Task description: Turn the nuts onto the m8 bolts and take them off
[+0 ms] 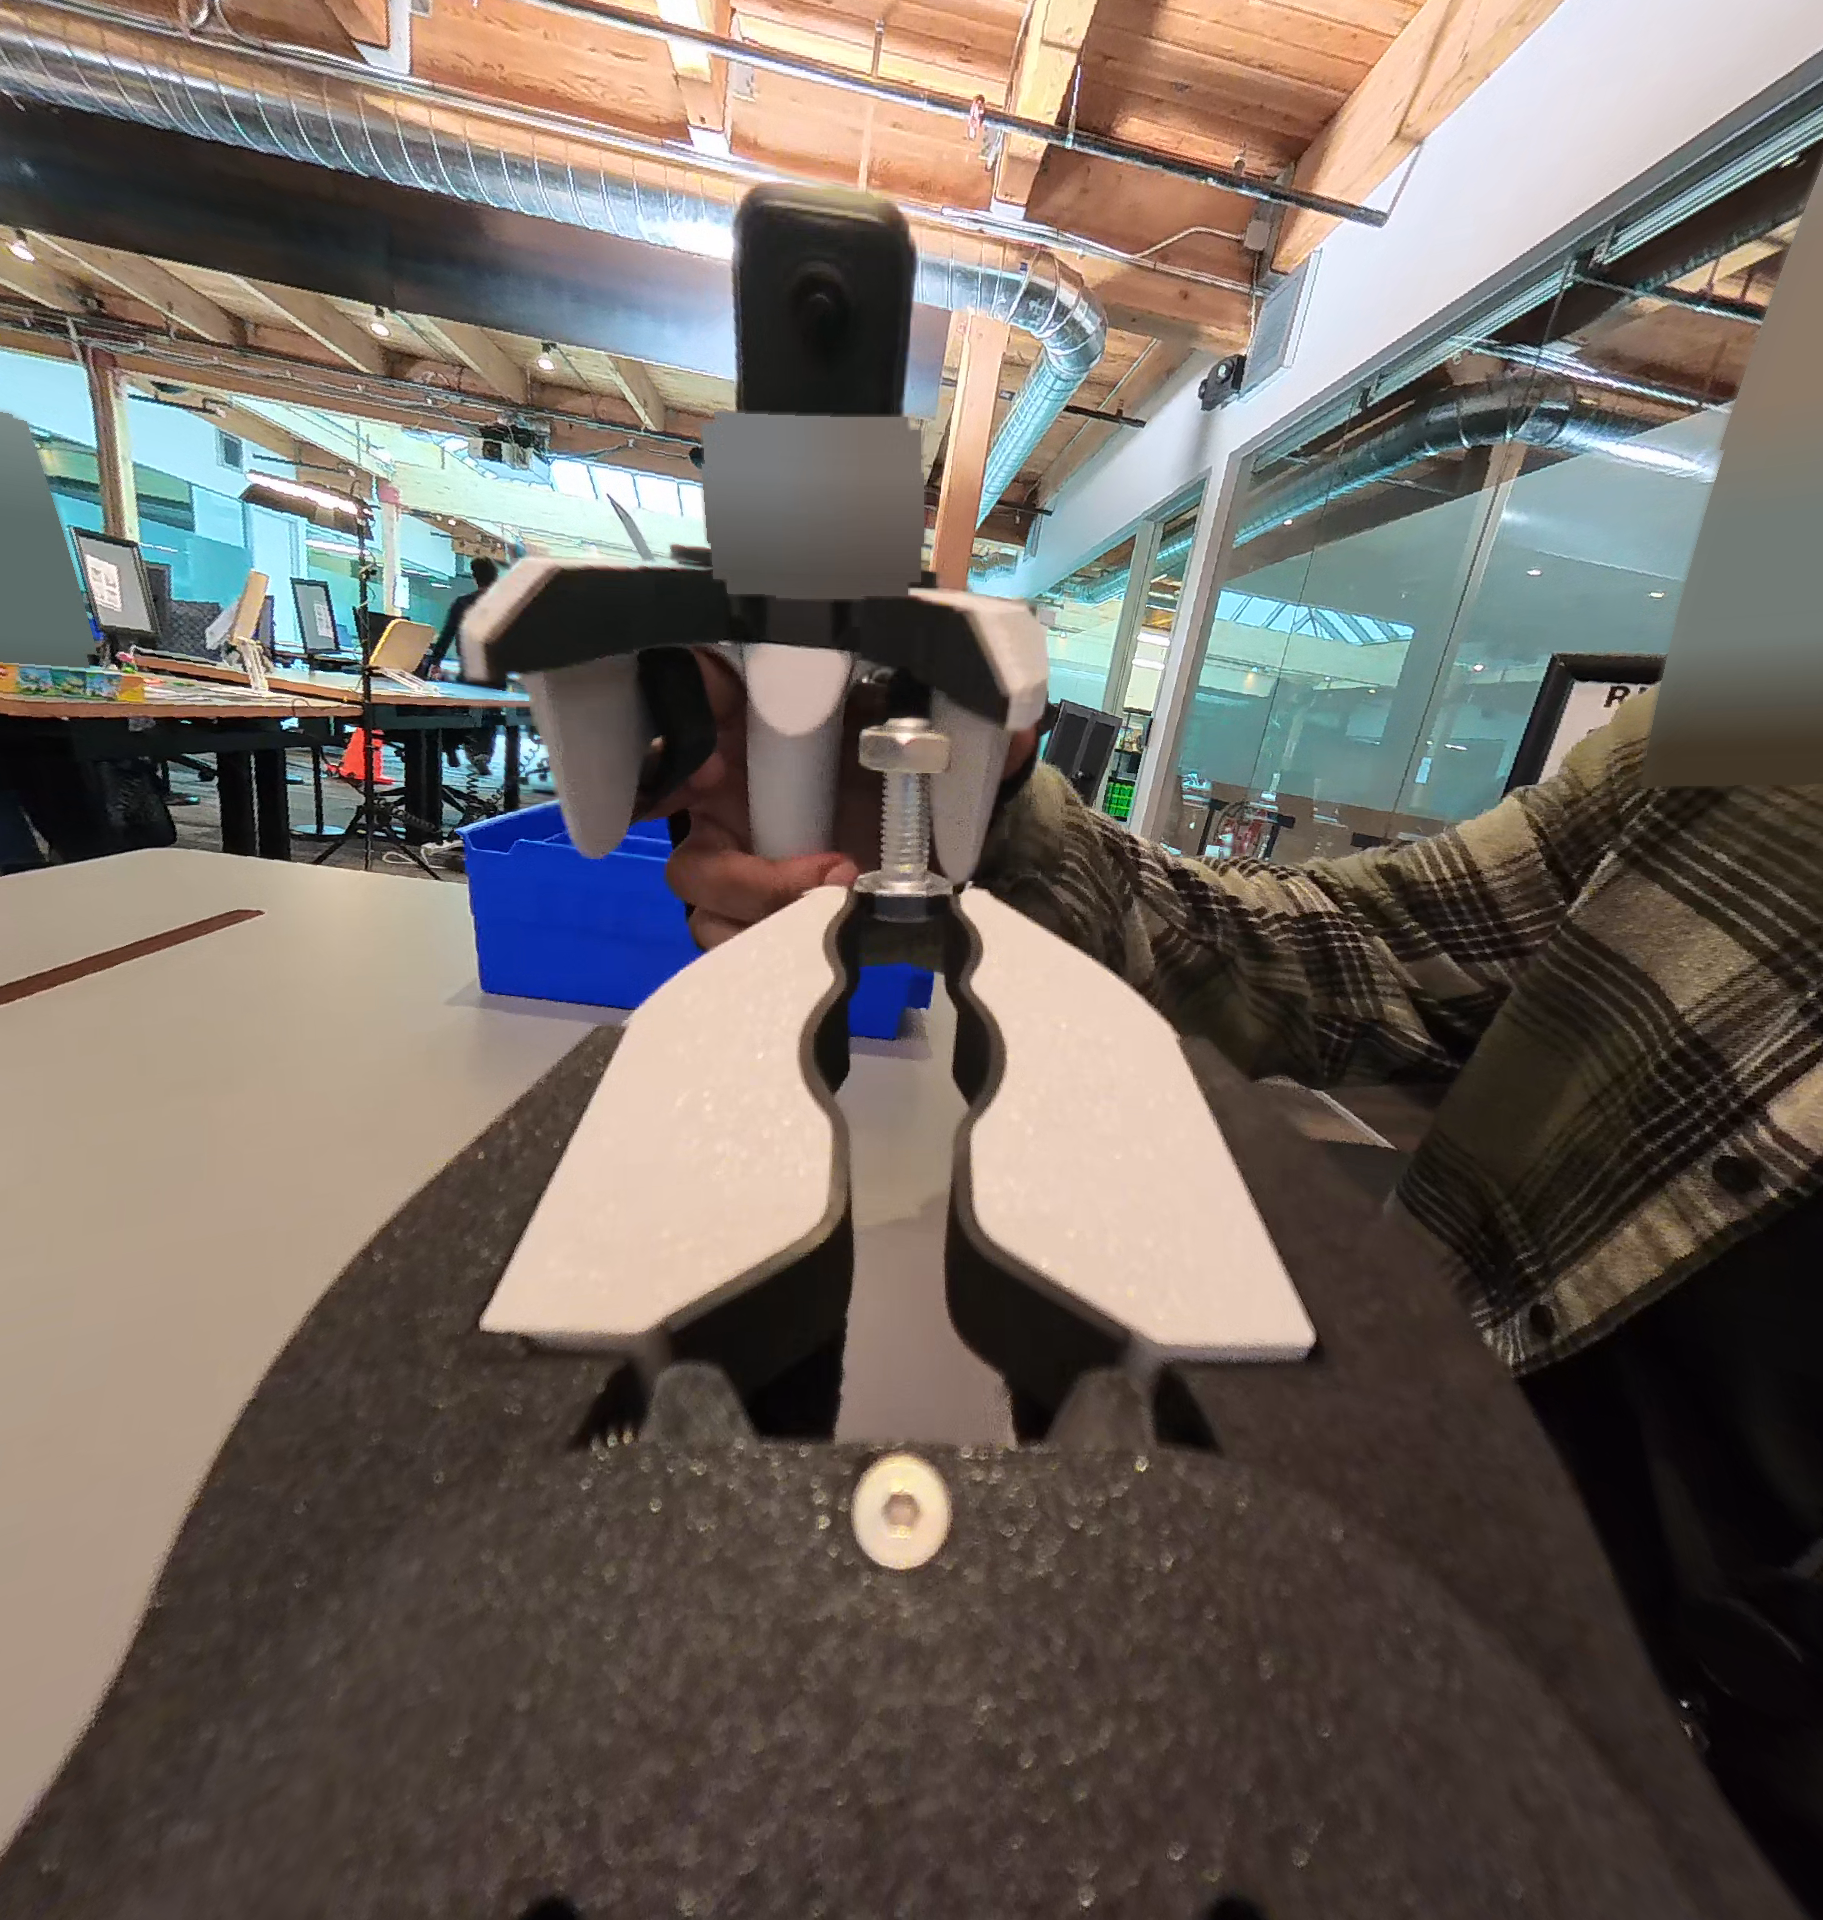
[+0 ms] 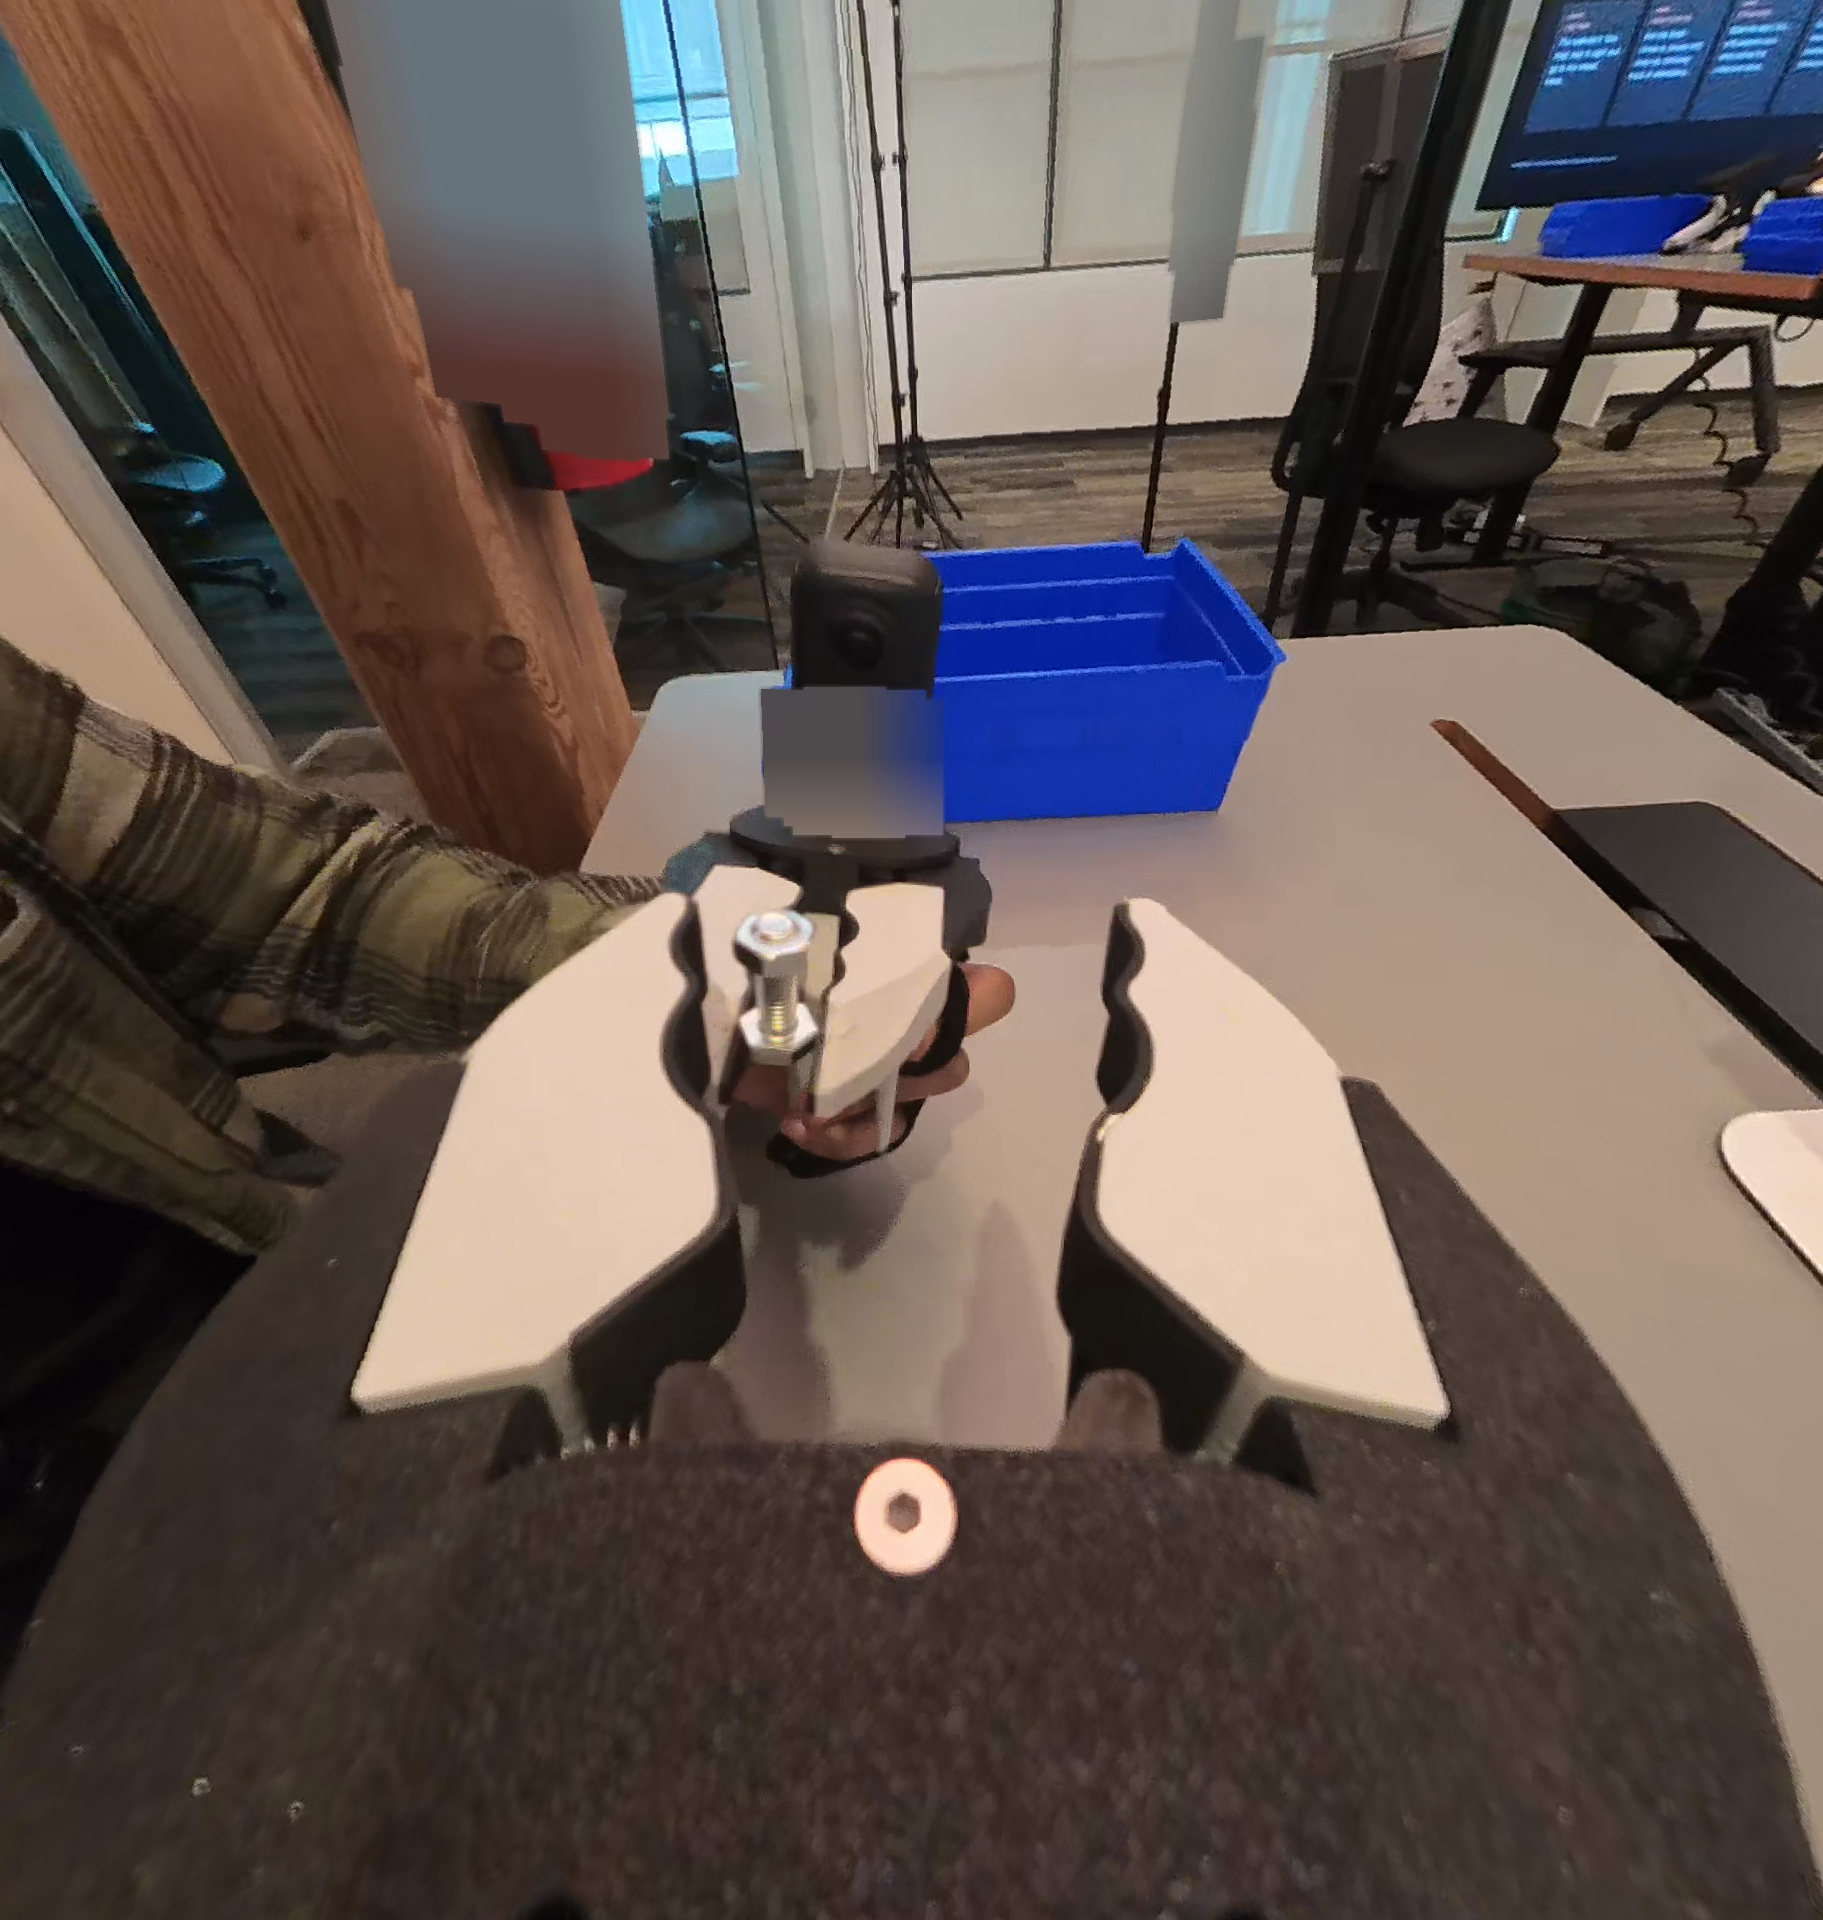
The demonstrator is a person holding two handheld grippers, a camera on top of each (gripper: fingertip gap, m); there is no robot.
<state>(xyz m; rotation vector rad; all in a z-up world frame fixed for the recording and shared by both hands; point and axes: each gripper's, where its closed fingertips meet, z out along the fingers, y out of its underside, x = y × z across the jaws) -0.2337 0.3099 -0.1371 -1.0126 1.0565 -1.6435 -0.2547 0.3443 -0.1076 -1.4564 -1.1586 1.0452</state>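
My left gripper (image 1: 902,920) is shut on the head end of a silver bolt (image 1: 904,831) and holds it upright above the table. A silver nut (image 1: 904,746) sits at the top of the bolt's thread. The right wrist view shows the same bolt (image 2: 777,997) and nut (image 2: 772,940) in the left gripper's tips. My right gripper (image 2: 902,935) is open wide. The nut stands close beside its left finger (image 2: 616,1039), and the pads do not press on it. In the left wrist view the right gripper (image 1: 777,852) hangs fingers-down around the bolt.
A blue bin (image 2: 1094,727) stands on the grey table (image 2: 1406,883) behind the grippers and also shows in the left wrist view (image 1: 564,914). A black mat (image 2: 1738,904) and a white object (image 2: 1811,1195) lie at the right. A plaid sleeve (image 1: 1406,935) reaches in. There is about 5 cm between the tips of the two grippers.
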